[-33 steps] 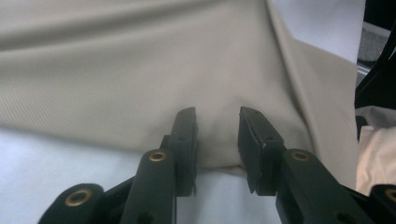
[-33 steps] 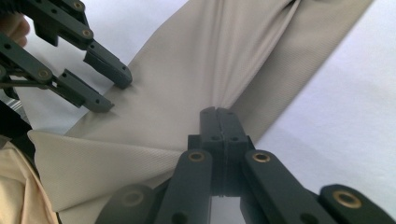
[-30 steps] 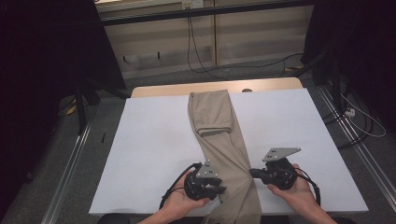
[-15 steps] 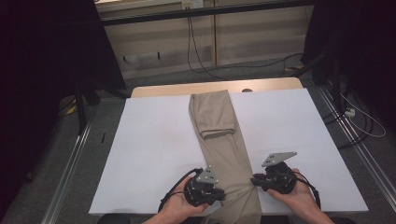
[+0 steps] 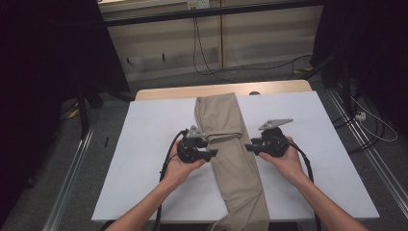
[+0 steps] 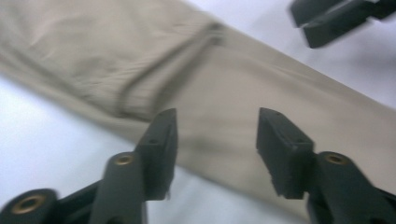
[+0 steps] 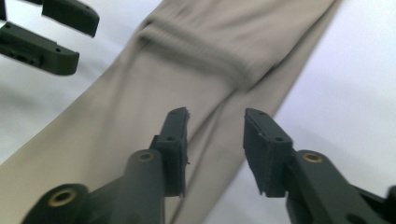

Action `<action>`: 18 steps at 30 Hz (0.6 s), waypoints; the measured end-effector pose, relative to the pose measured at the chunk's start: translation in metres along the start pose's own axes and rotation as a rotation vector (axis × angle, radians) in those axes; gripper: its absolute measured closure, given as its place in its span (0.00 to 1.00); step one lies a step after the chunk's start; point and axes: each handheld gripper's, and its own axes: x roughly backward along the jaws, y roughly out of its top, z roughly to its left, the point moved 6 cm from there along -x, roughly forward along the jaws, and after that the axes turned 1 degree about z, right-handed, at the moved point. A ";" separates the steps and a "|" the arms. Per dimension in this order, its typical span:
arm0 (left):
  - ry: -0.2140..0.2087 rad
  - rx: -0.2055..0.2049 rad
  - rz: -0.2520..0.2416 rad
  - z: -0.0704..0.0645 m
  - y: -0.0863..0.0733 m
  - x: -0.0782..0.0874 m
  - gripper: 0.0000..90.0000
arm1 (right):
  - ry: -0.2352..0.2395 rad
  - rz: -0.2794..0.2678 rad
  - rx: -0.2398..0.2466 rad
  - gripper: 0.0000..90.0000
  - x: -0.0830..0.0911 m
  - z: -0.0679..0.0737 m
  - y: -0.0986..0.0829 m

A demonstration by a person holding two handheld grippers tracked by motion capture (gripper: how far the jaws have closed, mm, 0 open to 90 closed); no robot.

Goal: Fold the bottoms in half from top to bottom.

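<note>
On the white table cover [image 5: 144,159], a pair of khaki trousers [image 5: 231,144] lies lengthwise down the middle, running from the far edge toward the person, with its near end reaching the near edge of the table. The far portion is folded back over itself; the ribbed waistband [image 6: 140,88] lies across the fabric roughly at mid-length. A strip of bare wooden tabletop [image 5: 163,92] shows beyond the cover.

Left gripper [image 5: 211,153]: held in the left hand [image 5: 180,166], at the left edge of the trousers, just beside the waistband fold, jaws pointing toward the fabric. In the left gripper view its jaws stand well apart with nothing between them, poised above the cloth [image 6: 243,107]; contact with the cloth cannot be determined.

Right gripper [image 5: 248,147]: held in the right hand [image 5: 288,161], at the right edge of the trousers, directly opposite the left gripper, with a grey three-cornered plate [image 5: 275,123] on top. In the right gripper view its jaws are parted, empty, over the trouser edge [image 7: 215,116]; the left gripper's jaws appear farther off at upper left.

Cables [image 5: 202,43] trail across the floor beyond the table.
</note>
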 end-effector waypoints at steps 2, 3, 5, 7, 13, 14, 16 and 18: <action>0.035 0.004 0.015 0.012 -0.002 -0.010 0.50 | -0.020 -0.013 0.010 0.64 -0.011 -0.007 0.011; 0.054 -0.016 0.036 0.017 -0.002 -0.015 0.46 | -0.016 -0.016 0.006 0.62 -0.018 -0.009 0.015; 0.072 -0.012 0.018 0.024 0.000 -0.019 0.44 | -0.022 0.001 0.031 0.57 -0.031 -0.012 0.020; 0.082 -0.015 0.012 0.028 0.006 -0.023 0.42 | -0.043 0.021 0.048 0.53 -0.044 -0.015 0.021; 0.122 -0.028 0.017 0.037 0.011 -0.035 0.50 | -0.094 0.028 0.051 0.56 -0.063 -0.021 0.024; 0.108 -0.024 0.017 0.037 0.011 -0.035 0.53 | -0.094 -0.003 0.036 0.59 -0.061 -0.023 0.028; 0.105 -0.033 0.022 0.037 0.011 -0.035 0.58 | -0.094 -0.029 0.025 0.61 -0.060 -0.027 0.035; 0.106 -0.031 0.015 0.038 0.012 -0.035 0.60 | -0.090 -0.031 0.028 0.67 -0.060 -0.029 0.040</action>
